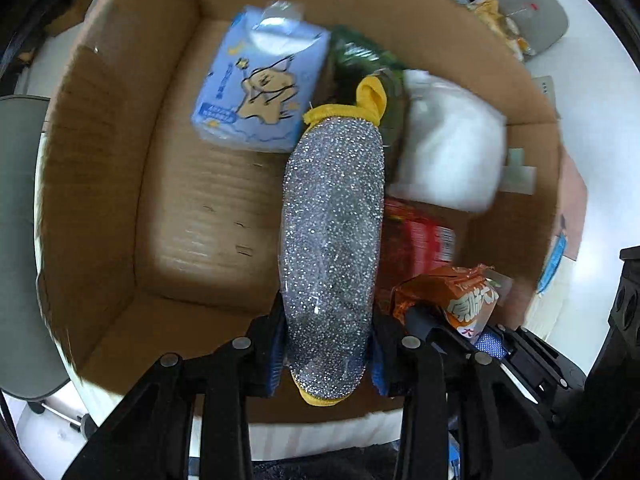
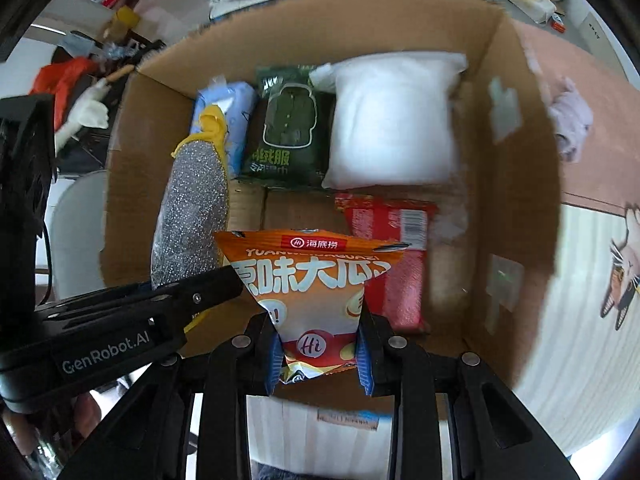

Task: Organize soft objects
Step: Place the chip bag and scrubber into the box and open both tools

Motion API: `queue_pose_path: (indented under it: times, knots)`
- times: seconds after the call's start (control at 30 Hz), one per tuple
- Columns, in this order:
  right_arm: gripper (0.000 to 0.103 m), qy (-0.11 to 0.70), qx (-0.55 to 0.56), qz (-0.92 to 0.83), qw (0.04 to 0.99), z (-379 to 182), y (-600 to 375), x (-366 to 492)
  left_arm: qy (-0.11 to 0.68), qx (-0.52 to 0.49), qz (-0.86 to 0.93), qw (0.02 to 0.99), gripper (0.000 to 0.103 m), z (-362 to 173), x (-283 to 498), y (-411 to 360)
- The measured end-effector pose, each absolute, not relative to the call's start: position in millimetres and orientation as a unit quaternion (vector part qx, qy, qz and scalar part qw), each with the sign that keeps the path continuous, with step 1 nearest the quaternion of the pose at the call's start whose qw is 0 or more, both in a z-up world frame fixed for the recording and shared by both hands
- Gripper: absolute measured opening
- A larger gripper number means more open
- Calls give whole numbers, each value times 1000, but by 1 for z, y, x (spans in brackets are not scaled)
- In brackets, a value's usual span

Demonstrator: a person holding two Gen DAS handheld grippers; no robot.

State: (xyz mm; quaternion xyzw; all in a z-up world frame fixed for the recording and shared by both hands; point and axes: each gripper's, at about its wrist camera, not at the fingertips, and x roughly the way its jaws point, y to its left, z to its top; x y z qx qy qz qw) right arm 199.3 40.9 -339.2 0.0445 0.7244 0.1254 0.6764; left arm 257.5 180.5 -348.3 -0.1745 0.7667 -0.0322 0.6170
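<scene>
My left gripper [image 1: 326,354] is shut on a silver glittery scrub pad with yellow trim [image 1: 332,248] and holds it above the open cardboard box [image 1: 100,168]. The pad also shows in the right wrist view [image 2: 192,208], with the left gripper [image 2: 188,300] beneath it. My right gripper [image 2: 320,354] is shut on an orange snack bag [image 2: 312,280] held over the box [image 2: 516,184]; the bag shows in the left wrist view [image 1: 452,296]. In the box lie a blue tissue pack [image 1: 256,84], a green wipes pack [image 2: 290,128], a white pillow-like bag [image 2: 394,120] and a red packet [image 2: 394,248].
The box stands on a white table [image 2: 568,320]. A grey chair [image 1: 20,240] is at the left of it. Clutter of clothes and bags [image 2: 80,92] lies beyond the box's far left. A grey pouch [image 1: 528,8] lies at the far right.
</scene>
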Motion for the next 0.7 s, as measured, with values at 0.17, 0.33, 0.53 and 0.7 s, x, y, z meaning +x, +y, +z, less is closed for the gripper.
queue_pose_path:
  times: [0.17, 0.33, 0.53, 0.7]
  knots:
    - [56, 727, 32, 135, 673, -353, 53, 205, 767, -149, -34, 624, 58, -342, 260, 183]
    - [78, 729, 31, 127, 671, -341, 45, 205, 751, -122, -28, 648, 81, -318, 253, 185]
    - [94, 726, -17, 98, 680, -317, 29, 198, 720, -71, 3, 690, 91, -284, 243, 186]
    - [103, 712, -52, 76, 696, -301, 20, 190, 686, -28, 28, 726, 100, -261, 227, 182]
